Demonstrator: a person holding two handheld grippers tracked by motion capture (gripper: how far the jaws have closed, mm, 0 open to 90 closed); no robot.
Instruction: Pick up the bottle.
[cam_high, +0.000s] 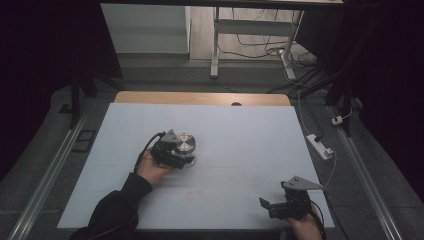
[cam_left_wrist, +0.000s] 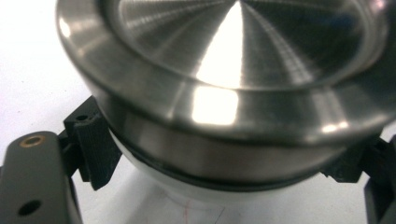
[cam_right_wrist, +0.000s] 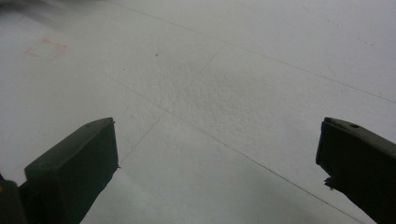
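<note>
A round container (cam_high: 185, 142) with a shiny turned-metal lid and a white lower body stands left of the middle of the white board (cam_high: 240, 125). My left gripper (cam_high: 186, 154) reaches it from the near left and is shut on it. In the left gripper view the container (cam_left_wrist: 224, 93) looms close, and the black pads (cam_left_wrist: 93, 149) press on its sides just under the metal rim. My right gripper (cam_high: 267, 207) rests low near the board's front right corner. It stands open, its fingers (cam_right_wrist: 74, 168) wide apart over bare white board (cam_right_wrist: 224, 102).
A wooden table edge (cam_high: 200, 97) shows behind the board. A faint red square mark (cam_right_wrist: 44, 49) lies on the board ahead of the right gripper. A white power strip (cam_high: 320, 146) and cables lie on the floor at the right, beside a metal rail (cam_high: 370, 180).
</note>
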